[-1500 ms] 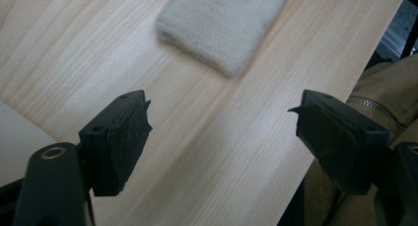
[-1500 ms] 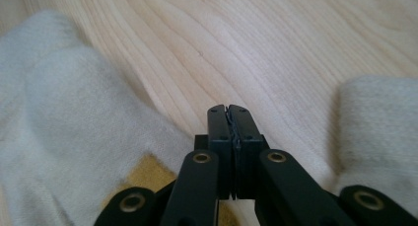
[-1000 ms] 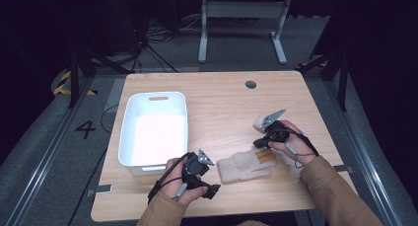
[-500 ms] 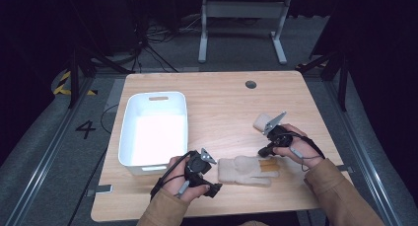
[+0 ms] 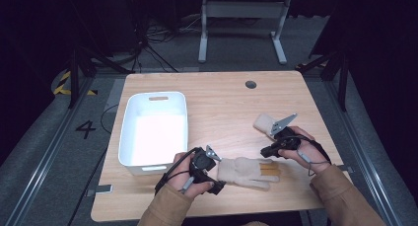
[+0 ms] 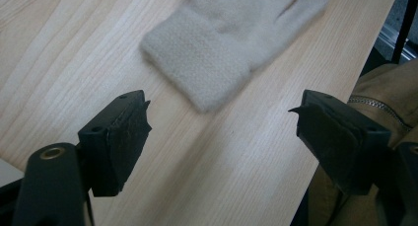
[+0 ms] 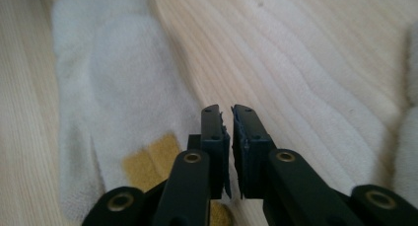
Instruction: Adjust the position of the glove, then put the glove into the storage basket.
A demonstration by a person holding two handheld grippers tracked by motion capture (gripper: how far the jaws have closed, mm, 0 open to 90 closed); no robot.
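Observation:
A cream knitted glove (image 5: 245, 171) lies flat near the table's front edge, cuff to the left, with yellowish fingertips (image 5: 269, 169). My left gripper (image 5: 217, 168) stands open just left of the cuff. In the left gripper view the jaws are wide apart and the cuff (image 6: 212, 63) lies ahead of the left gripper (image 6: 222, 98). My right gripper (image 5: 265, 152) hovers just above the glove's fingertips. In the right gripper view the right gripper (image 7: 226, 110) shows a narrow gap; its jaws have just been opening with nothing between them, and the glove (image 7: 113, 83) lies below. A second cream glove (image 5: 263, 122) lies behind the right hand.
A white plastic bin (image 5: 129, 132) stands on the table's left half, close behind the left hand. The wooden table (image 5: 222, 107) has a small round grommet (image 5: 251, 84) near its far edge. Table legs and cables are on the floor beyond.
The right gripper has drawn back a little toward the person from the glove's fingers, and the glove now lies flatter, reaching slightly farther right. The left gripper has barely moved.

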